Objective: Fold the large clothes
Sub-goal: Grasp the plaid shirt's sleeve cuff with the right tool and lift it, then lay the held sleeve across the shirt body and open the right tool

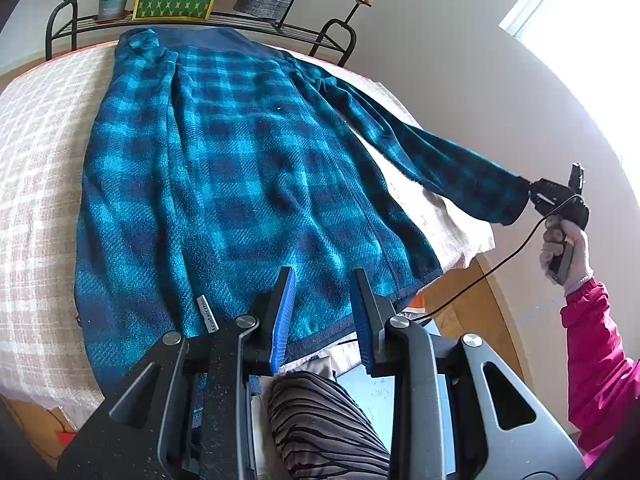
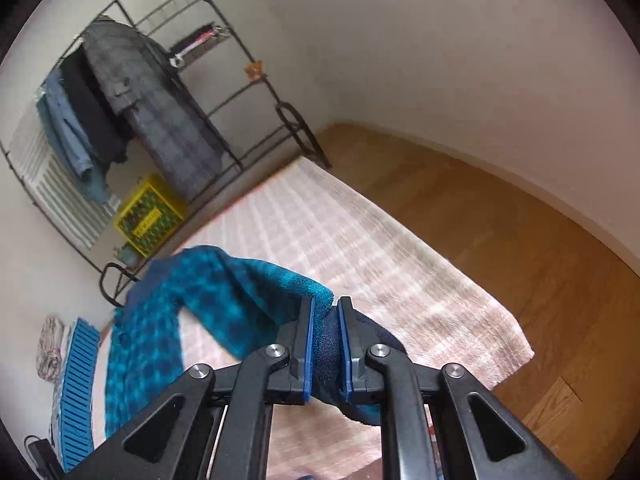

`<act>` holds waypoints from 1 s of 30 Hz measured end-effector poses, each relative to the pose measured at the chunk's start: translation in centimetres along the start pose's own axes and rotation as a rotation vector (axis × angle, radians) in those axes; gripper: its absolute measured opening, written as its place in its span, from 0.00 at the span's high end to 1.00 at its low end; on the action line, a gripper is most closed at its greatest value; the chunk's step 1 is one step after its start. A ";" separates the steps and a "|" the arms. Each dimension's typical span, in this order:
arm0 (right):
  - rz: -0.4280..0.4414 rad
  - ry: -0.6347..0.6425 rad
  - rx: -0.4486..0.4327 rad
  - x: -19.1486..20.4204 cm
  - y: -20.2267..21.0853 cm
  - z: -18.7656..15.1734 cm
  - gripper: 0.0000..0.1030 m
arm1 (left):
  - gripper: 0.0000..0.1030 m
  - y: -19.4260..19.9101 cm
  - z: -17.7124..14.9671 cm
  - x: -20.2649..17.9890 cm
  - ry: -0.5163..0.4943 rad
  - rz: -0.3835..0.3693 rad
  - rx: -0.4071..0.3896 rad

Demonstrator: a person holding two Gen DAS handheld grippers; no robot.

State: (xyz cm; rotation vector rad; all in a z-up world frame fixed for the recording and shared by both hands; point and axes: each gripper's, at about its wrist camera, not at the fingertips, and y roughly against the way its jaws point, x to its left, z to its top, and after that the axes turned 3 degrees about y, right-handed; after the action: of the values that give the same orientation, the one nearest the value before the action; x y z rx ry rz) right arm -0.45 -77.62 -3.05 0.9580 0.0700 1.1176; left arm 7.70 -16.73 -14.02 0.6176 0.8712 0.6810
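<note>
The teal plaid jacket (image 1: pixel 224 168) lies spread flat on the checked table cover (image 1: pixel 36 184), reaching away ahead of my left claw (image 1: pixel 322 316). Its hem sits just under that claw's parted, empty pads. One sleeve (image 1: pixel 432 160) stretches off to the right, lifted clear of the cloth. My right claw (image 2: pixel 324 344) is clamped on that sleeve's cuff (image 2: pixel 326 356), pads pressing the dark fabric. I judge the folding barely begun: one sleeve raised to fold inward, the body and other side left
</note>
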 end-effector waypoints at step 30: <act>0.501 0.597 0.528 25.2 -5.7 -21.2 0.66 | 0.59 -7.2 1.9 0.2 0.207 -0.216 0.116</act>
State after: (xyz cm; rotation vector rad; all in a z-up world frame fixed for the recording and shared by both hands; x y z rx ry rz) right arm 5.35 -45.41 -9.97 1.1016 0.6670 1.8834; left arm 11.39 -21.51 -18.41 0.5524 1.1580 0.5067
